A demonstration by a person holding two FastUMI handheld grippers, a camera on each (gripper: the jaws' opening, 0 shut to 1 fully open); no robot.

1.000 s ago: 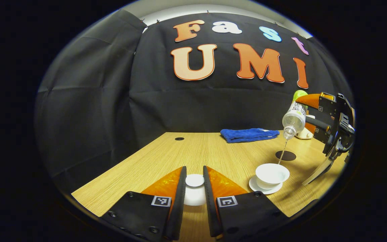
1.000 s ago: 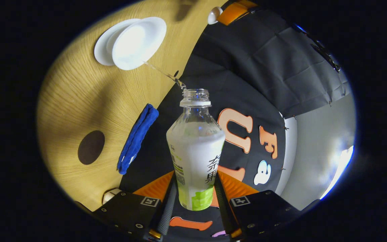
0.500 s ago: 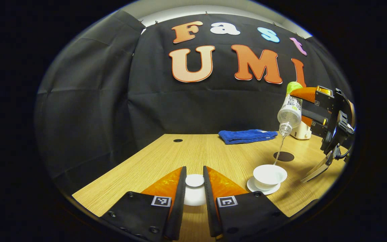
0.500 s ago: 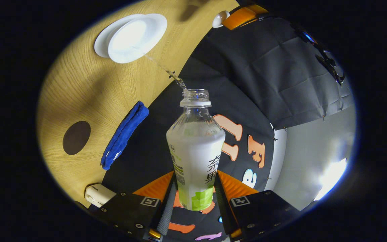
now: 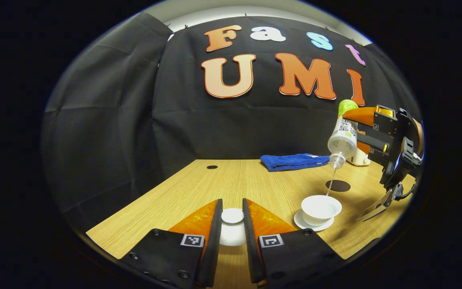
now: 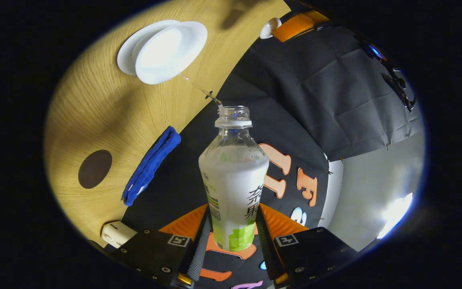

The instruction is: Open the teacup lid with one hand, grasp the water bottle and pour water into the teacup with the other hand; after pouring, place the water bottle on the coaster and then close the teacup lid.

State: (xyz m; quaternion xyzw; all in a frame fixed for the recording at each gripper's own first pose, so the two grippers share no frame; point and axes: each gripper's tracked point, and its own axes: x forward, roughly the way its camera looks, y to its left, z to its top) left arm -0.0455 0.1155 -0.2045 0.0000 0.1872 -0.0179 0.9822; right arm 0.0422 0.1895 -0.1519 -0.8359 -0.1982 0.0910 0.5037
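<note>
The right gripper point(image 6: 231, 237) was closed on the water bottle point(image 6: 233, 180), both fingers pressing its labelled body, tipped neck-down above the open teacup point(image 5: 321, 208). A thin stream of water point(image 5: 330, 184) ran from its mouth into the cup, which stood on its saucer point(image 5: 313, 225) at the table's point(image 5: 199, 192) near right. Just beyond lay the dark coaster point(image 5: 338, 185). The left gripper point(image 5: 232, 224) clamped the white lid point(image 5: 232, 230) at the near edge.

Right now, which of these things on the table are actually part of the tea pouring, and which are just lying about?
Part of the job:
teacup on its saucer
lid, held by the left gripper
water bottle, held tilted by the right gripper
coaster

Lying about:
blue cloth
small cream device
</note>
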